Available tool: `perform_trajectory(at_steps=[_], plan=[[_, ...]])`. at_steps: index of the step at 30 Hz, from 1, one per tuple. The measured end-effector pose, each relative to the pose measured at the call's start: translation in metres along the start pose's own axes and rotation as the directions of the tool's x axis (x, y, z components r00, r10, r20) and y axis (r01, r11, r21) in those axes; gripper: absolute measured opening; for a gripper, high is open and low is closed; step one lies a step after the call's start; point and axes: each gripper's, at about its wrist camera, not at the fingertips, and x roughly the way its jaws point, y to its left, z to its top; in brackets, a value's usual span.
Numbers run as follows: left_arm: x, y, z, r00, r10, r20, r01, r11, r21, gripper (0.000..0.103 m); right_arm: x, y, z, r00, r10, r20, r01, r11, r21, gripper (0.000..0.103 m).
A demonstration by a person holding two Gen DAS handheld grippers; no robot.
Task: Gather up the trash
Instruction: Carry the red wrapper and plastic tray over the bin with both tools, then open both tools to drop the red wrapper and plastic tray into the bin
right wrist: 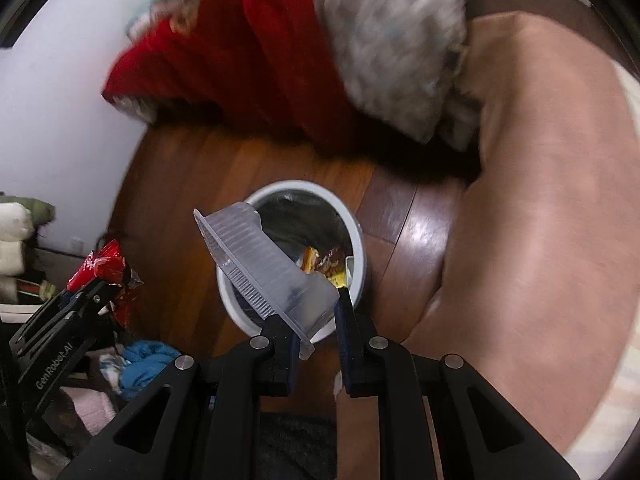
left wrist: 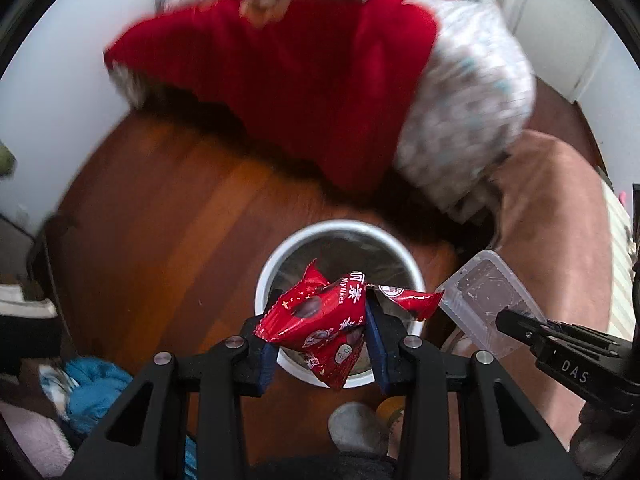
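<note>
A white round trash bin point(left wrist: 266, 276) with a dark liner stands on the wooden floor; it also shows in the right wrist view point(right wrist: 356, 224) with wrappers inside. My left gripper point(left wrist: 320, 344) is above the bin, its jaws apart, with a red snack wrapper point(left wrist: 320, 320) resting between them. My right gripper point(right wrist: 312, 320) is over the bin's near rim with a clear plastic tray point(right wrist: 264, 268) between its parted jaws, lying against the left one. The tray also shows in the left wrist view point(left wrist: 488, 300), and the wrapper in the right wrist view point(right wrist: 104, 268).
A red blanket point(left wrist: 288, 80) and a patterned quilt point(left wrist: 472, 100) hang off a bed behind the bin. A tan cushion point(right wrist: 540, 200) lies to the right. Blue cloth point(left wrist: 92, 388) and pink cloth lie on the floor at left.
</note>
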Motion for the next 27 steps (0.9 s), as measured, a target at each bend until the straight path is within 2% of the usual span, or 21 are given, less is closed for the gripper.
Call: perform_trajectory(at_steps=[3,7,8,9,10,11,12,14,16,18,21,27], plan=[[0.041,0.018,0.010,0.992,-0.063,-0.109,0.057,0.997,-0.056,0.034,0.038,0.006,0.014,0.997,-0.028,-0.065,0.028,1.000,0.001,0.017],[0.078,0.032,0.019,0.973,-0.128,-0.191,0.107,0.987,-0.116,0.036,0.074,0.004,0.029,0.989,-0.065,-0.133,0.064,0.998,-0.011,0.017],[0.083,0.035,0.022,0.970,-0.135,-0.204,0.110,0.985,-0.130,0.038,0.085,0.003,0.032,0.984,-0.074,-0.163,0.072,0.997,-0.018,0.017],[0.084,0.035,0.023,0.968,-0.139,-0.208,0.111,0.984,-0.138,0.046,0.092,0.003,0.032,0.980,-0.083,-0.181,0.080,0.997,-0.022,0.020],[0.087,0.037,0.022,0.967,-0.139,-0.212,0.109,0.983,-0.148,0.055,0.099,0.001,0.033,0.977,-0.089,-0.196,0.086,0.996,-0.023,0.025],[0.088,0.038,0.022,0.967,-0.132,-0.217,0.100,0.983,-0.152,0.075,0.103,0.001,0.034,0.975,-0.085,-0.206,0.081,0.996,-0.026,0.043],[0.087,0.042,0.021,0.968,-0.126,-0.218,0.093,0.983,-0.156,0.090,0.106,0.002,0.032,0.973,-0.079,-0.215,0.074,0.997,-0.031,0.061],[0.088,0.047,0.017,0.968,-0.117,-0.221,0.080,0.983,-0.168,0.093,0.106,-0.001,0.030,0.975,-0.063,-0.211,0.057,0.998,-0.031,0.073],[0.089,0.054,0.016,0.968,-0.095,-0.231,0.056,0.984,-0.171,0.098,0.105,-0.003,0.030,0.976,-0.040,-0.214,0.033,0.999,-0.035,0.078],[0.083,0.060,0.012,0.971,-0.072,-0.226,0.032,0.984,-0.178,0.101,0.098,-0.003,0.026,0.978,-0.028,-0.207,0.018,0.999,-0.049,0.103],[0.073,0.063,0.005,0.978,-0.028,-0.206,-0.006,0.987,-0.163,0.101,0.088,0.003,0.022,0.981,-0.051,-0.187,0.035,0.995,-0.090,0.103],[0.055,0.062,-0.007,0.984,0.022,-0.174,-0.045,0.990,-0.133,0.102,0.070,0.019,0.006,0.977,-0.161,-0.143,0.131,0.972,-0.197,0.103]])
